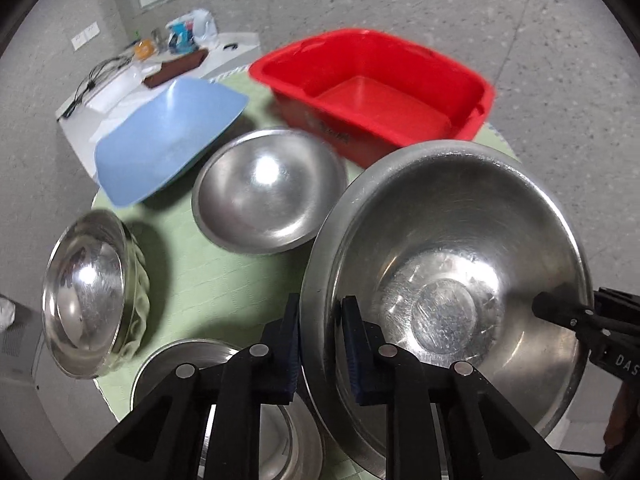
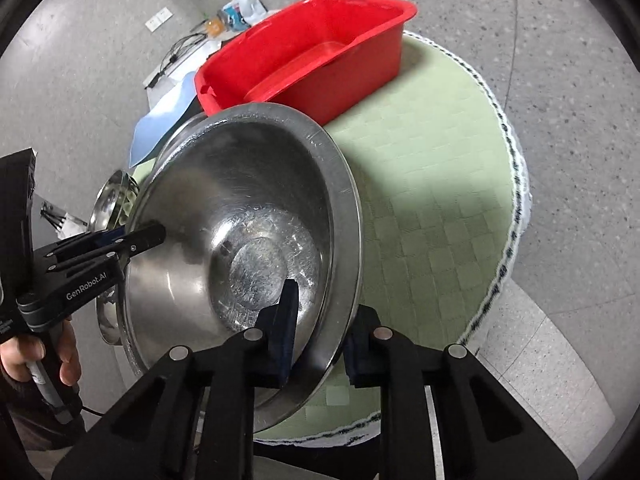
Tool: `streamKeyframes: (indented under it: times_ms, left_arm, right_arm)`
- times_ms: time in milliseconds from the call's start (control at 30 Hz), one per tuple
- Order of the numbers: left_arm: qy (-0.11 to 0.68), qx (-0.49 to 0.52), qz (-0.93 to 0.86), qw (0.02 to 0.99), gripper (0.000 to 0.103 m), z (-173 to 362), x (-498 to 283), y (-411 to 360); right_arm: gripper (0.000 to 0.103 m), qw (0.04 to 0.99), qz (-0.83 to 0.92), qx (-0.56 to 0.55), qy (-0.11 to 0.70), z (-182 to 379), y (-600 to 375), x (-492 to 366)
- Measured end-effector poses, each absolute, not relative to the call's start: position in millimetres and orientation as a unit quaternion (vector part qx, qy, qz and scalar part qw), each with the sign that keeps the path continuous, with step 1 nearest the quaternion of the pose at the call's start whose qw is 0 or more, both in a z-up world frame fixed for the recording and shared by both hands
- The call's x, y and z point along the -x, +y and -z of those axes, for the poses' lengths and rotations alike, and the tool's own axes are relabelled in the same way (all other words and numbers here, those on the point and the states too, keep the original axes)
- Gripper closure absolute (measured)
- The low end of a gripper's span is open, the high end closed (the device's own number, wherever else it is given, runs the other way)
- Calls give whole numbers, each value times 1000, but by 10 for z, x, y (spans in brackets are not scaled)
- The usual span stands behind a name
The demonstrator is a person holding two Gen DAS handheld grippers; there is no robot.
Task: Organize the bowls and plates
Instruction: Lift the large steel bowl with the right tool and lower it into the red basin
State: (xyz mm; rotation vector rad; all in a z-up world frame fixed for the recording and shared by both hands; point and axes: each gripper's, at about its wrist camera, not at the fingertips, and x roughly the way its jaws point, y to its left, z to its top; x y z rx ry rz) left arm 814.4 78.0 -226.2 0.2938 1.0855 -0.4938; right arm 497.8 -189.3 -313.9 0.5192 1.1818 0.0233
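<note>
- The left gripper (image 1: 320,340) sits at the bottom centre of the left wrist view, its two blue-padded fingers clamped on the near rim of the large round stainless steel bowl (image 1: 448,280), one pad inside the wall and one outside
- The right gripper (image 2: 316,344) at the bottom centre of the right wrist view is likewise clenched on the opposite rim of the same large steel bowl (image 2: 240,248), one finger inside, the other under the flange
- The bowl is tilted and held between both grippers above the pale green woven mat (image 2: 432,200) that covers the round table; it fills the lower right of the left view and the centre left of the right view
- At the bottom of the left view, just left of the gripper, a shallow steel dish (image 1: 180,360) lies partly hidden
- At left of that frame a shiny steel plate (image 1: 84,296) rests in a ribbed clear glass bowl (image 1: 138,304)
- Mid-frame a smaller steel bowl (image 1: 268,190) stands on the mat, just beside the held bowl
- Beyond it, upper left, lies a light blue squarish plate (image 1: 168,140)
- Farthest on the mat, upper centre, stands the empty red rectangular plastic tub (image 1: 376,88)
- Behind, on the grey floor, a white board carries cables and bottles (image 1: 180,36)
</note>
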Motion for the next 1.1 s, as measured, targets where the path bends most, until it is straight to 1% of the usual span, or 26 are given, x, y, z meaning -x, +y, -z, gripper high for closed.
streamKeyframes:
  times_ms: [133, 267, 433, 533, 667, 767, 933, 1100]
  left_arm:
    - [482, -123, 258, 828, 88, 1997, -7972, 738]
    - [434, -101, 282, 850, 88, 1531, -8007, 711]
    - [388, -89, 279, 874, 88, 1186, -8368, 574]
    - [388, -93, 256, 881, 87, 1214, -8722, 456]
    - [421, -80, 243, 870, 88, 1486, -9232, 336]
    - [439, -93, 224, 865, 87, 1718, -9473, 231]
    - [475, -108, 203, 850, 87, 2077, -9706, 105]
    - [491, -116, 200, 840, 87, 2283, -9823, -64]
  right_arm:
    - [84, 808, -3, -248, 535, 2890, -1979, -4884]
    - [84, 826, 1, -241, 510, 2502, -2089, -4940]
    - [84, 856, 9, -217, 469, 2034, -2286, -5425]
    - [84, 865, 11, -202, 459, 1911, -2397, -5871]
    - [84, 856, 13, -195, 479, 2054, -2553, -6486]
    - [84, 840, 9, -210, 500, 2300, -2638, -6824]
    - [84, 811, 6, -226, 540, 2742, -2676, -7100]
    - [83, 796, 4, -234, 558, 2991, -2750, -7174]
